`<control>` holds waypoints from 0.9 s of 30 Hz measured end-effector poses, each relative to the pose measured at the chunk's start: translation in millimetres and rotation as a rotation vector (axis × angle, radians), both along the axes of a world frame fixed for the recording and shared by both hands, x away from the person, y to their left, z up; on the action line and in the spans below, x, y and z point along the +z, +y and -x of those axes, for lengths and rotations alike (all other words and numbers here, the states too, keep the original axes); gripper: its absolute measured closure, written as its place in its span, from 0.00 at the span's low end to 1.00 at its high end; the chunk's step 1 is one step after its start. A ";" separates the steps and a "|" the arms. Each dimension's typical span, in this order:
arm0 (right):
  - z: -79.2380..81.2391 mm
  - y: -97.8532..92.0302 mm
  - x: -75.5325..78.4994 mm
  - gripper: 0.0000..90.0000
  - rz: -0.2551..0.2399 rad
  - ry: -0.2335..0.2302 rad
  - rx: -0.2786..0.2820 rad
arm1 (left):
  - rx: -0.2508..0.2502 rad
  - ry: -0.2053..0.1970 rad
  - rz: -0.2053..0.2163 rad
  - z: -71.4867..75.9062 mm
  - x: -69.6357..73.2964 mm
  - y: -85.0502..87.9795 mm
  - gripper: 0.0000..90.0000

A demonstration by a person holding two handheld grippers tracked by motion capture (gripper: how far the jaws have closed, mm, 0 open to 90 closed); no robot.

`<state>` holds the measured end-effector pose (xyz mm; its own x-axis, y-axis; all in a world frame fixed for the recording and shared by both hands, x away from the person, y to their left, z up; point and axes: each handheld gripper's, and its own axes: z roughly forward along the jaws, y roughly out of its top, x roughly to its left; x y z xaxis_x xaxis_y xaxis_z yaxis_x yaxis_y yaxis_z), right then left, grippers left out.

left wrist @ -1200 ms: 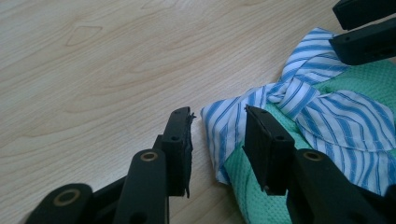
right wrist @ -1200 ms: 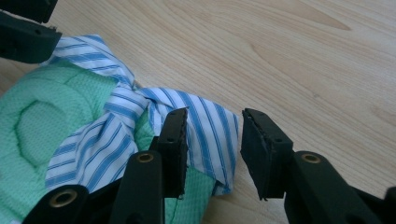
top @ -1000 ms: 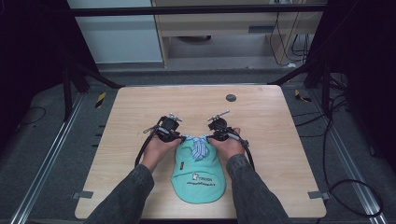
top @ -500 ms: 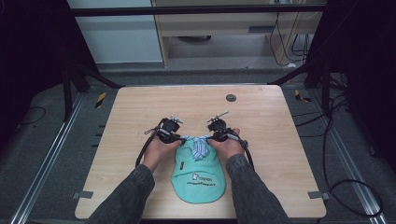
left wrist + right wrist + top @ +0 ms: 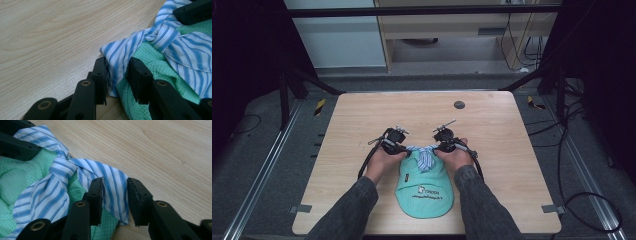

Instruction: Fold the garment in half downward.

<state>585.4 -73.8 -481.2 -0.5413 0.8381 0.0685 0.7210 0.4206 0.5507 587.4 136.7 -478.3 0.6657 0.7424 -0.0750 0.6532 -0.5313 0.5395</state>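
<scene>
On the left, the left claw stands spread around one end of the blue-striped strip; the cloth lies between the jaws but is not pinched. If it closes too deep, it may also catch the green garment just beneath. That garment lies on the bench, near its front edge, with the strip knotted across its far end. On the right, the right claw is likewise spread around the strip's other end; a loose bite could slip. The hands hide the garment's upper corners, and its printed logo is too small to read.
</scene>
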 end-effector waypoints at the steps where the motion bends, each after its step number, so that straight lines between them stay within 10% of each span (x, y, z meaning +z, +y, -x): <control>1: 0.2 0.6 0.3 0.76 0.003 0.002 0.004 | -0.007 0.001 0.000 0.2 -0.1 -0.3 0.78; 16: 8.5 1.2 6.8 0.93 0.017 -0.027 0.062 | -0.063 -0.055 0.020 6.0 4.8 2.2 0.97; 27: 35.4 -11.3 34.2 0.93 -0.021 -0.152 0.099 | -0.095 -0.137 0.031 20.8 34.5 1.5 0.98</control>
